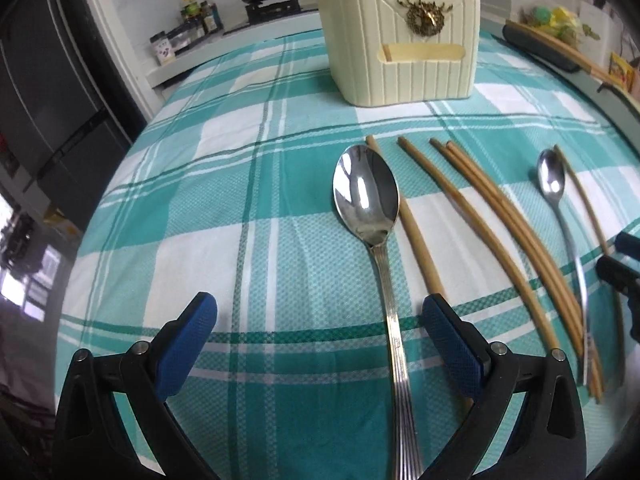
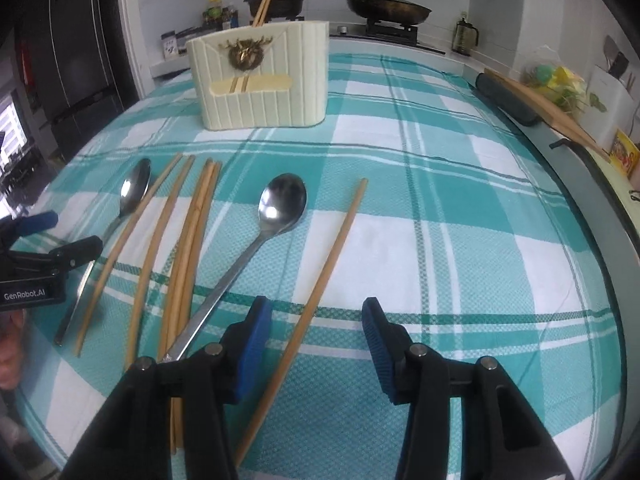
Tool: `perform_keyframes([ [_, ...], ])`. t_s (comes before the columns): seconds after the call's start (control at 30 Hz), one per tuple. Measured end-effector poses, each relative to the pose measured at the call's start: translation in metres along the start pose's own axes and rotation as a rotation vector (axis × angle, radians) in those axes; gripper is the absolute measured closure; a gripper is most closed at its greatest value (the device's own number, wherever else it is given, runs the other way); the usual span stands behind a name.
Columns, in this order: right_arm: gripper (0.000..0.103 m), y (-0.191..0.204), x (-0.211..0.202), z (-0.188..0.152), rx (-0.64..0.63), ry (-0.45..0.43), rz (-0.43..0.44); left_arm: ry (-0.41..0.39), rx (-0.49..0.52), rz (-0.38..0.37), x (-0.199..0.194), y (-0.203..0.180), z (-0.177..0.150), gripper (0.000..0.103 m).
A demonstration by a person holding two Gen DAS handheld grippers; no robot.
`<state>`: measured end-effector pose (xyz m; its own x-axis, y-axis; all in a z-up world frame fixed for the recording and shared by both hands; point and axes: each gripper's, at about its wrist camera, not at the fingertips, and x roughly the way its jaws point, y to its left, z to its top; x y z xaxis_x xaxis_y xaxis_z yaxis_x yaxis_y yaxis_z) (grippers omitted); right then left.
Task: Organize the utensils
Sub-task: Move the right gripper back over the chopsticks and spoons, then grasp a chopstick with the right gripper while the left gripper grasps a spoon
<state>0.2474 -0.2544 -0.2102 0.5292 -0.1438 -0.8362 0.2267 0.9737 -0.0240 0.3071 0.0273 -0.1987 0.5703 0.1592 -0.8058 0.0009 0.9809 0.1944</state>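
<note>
A large steel spoon (image 1: pixel 366 192) lies on the checked cloth, its handle running back between the fingers of my left gripper (image 1: pixel 320 312), nearer the right pad. That gripper is open and touches nothing. Several wooden chopsticks (image 1: pixel 472 216) and a second spoon (image 1: pixel 552 178) lie to its right. My right gripper (image 2: pixel 316 312) is open too, and a single chopstick (image 2: pixel 332 256) passes between its pads, clear of both. To its left lie the second spoon (image 2: pixel 282 200), the bundle of chopsticks (image 2: pixel 192 240) and the large spoon (image 2: pixel 136 188). The cream utensil holder (image 2: pixel 260 76) stands behind with two chopsticks in it.
The left gripper (image 2: pixel 68 232) shows at the left edge of the right wrist view, and the right gripper (image 1: pixel 618 254) at the right edge of the left wrist view. A stove with a pot (image 2: pixel 276 0) and pan (image 2: pixel 386 8) is behind the table. A board (image 2: pixel 540 108) lies at the right rim.
</note>
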Motion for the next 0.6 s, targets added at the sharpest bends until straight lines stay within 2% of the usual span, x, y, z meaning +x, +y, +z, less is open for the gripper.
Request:
perform_keyframes([
  [0.23,0.056,-0.022,-0.003,-0.008,0.007,0.039,-0.076,0.020,0.000,-0.007,0.002,0.018,-0.002,0.000],
  [0.43,0.054,-0.035,0.001,-0.001,0.012,0.077,-0.037,0.054,0.008,-0.126,0.017,0.010,0.015,0.000],
  [0.6,0.054,-0.036,0.018,0.020,0.000,0.101,0.020,0.097,-0.034,-0.187,0.036,0.016,0.036,0.000],
])
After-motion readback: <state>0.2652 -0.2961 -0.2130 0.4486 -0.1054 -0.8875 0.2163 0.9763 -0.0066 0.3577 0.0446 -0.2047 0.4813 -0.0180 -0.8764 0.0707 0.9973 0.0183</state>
